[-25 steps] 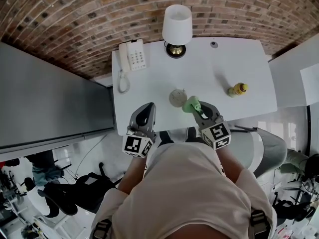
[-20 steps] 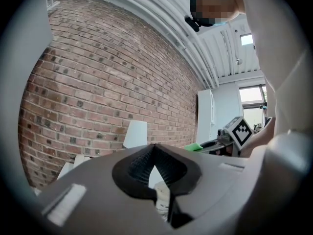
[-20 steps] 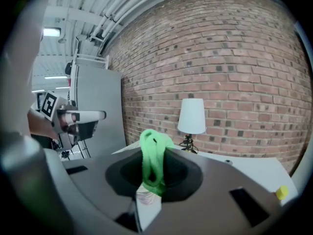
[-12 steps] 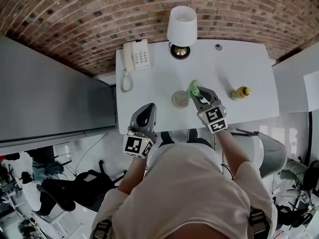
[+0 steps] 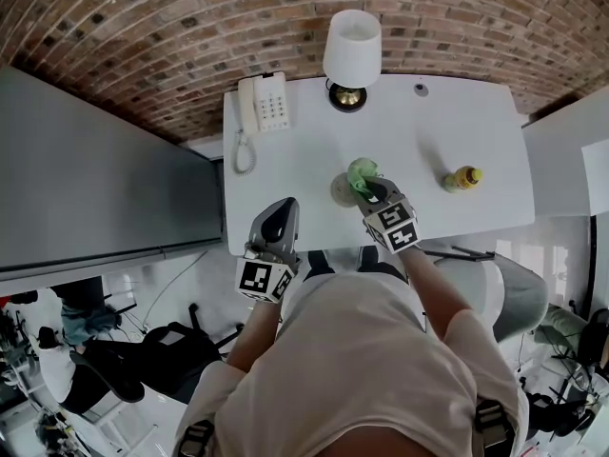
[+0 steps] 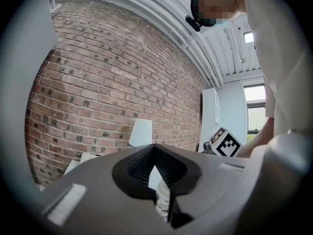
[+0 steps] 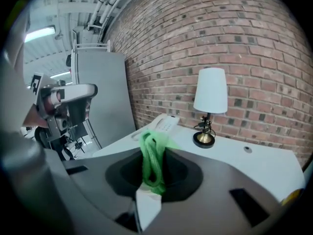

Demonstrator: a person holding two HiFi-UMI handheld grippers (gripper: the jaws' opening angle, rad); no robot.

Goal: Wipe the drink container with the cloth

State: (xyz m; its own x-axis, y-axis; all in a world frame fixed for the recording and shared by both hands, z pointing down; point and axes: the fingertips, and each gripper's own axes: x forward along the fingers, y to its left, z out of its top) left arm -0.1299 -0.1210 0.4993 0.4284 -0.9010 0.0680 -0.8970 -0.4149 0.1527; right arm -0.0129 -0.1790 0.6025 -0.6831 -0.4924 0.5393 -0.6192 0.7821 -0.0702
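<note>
Right gripper [image 5: 369, 188] is clamping the green cloth [image 5: 359, 169] and holding it right at the drink container [image 5: 339, 191] mid-table [image 5: 457, 122] — probably so the bunched end can rub it. Left gripper [image 5: 282, 209] (jaws together, empty) is hovering at the near edge — out of the way.

L claw [image 5: 283, 206] together, R claw [image 5: 365, 185] clamped.

Bare tabletop [image 5: 466, 122] between lamp [image 5: 352, 50] and yellow bottle [image 5: 462, 177]; telephone [image 5: 262, 103] far left
</note>
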